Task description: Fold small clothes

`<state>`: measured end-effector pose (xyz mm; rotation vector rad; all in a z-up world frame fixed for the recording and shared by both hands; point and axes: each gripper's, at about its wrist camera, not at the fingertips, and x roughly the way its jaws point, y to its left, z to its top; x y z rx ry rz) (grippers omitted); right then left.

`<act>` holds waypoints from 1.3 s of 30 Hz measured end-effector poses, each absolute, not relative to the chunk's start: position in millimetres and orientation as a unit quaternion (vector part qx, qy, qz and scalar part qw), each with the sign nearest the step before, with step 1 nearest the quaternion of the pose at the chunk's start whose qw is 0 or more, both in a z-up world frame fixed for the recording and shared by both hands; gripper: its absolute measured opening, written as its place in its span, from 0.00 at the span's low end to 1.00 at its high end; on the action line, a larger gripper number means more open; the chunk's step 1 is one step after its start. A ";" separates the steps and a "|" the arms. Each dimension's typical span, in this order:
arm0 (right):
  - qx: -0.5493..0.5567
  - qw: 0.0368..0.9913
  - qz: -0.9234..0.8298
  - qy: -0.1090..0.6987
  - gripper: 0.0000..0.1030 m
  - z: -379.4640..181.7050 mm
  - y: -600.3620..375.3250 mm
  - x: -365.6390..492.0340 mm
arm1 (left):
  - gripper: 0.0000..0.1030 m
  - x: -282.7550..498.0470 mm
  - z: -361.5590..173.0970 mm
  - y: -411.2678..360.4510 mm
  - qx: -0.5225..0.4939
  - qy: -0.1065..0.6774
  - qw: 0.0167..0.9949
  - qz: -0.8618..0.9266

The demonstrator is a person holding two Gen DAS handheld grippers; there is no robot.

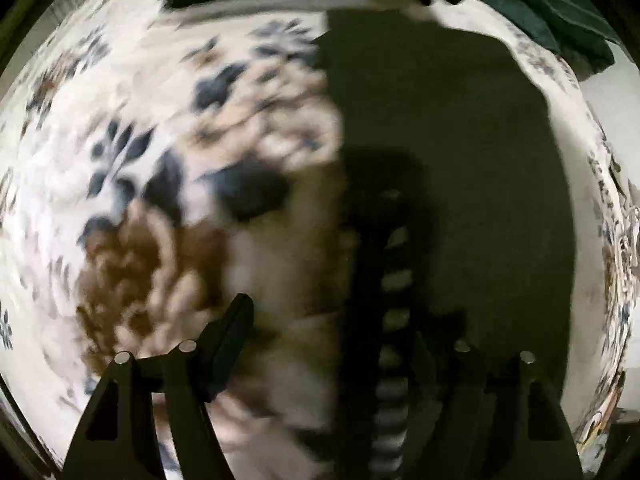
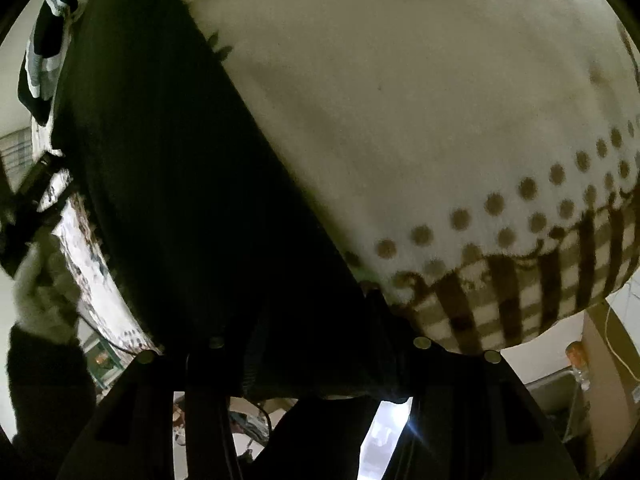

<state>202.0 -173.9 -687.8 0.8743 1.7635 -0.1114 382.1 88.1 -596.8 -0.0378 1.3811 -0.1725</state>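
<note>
In the left wrist view the left tongs (image 1: pixel 316 312) stand apart with nothing between them, poised over a white fleece blanket with blue and brown flowers (image 1: pixel 132 128); the left finger is over the flowers, the right one over the dark, flat-spread cloth garment (image 1: pixel 440 128) that fills the right half. Farther off lies a dark green folded cloth (image 1: pixel 560 4). In the right wrist view the right tongs (image 2: pixel 308 340) hang over the garment's (image 2: pixel 180 184) near edge; whether they clamp it I cannot tell. Right of it the blanket shows brown dots and checks (image 2: pixel 520 220).
</note>
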 end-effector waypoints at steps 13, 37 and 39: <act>0.419 0.526 -0.039 0.739 0.49 -694.8 -230.2 174.0 | 0.68 224.7 -595.9 170.3 -0.221 0.704 0.656 -0.162; 0.484 0.475 0.107 0.727 0.13 -737.0 -168.7 175.4 | 0.11 183.5 -622.4 102.9 -0.255 0.725 0.587 -0.255; 0.483 0.489 0.118 0.717 0.12 -717.5 -161.4 180.5 | 0.10 184.7 -607.1 107.9 -0.256 0.715 0.596 -0.259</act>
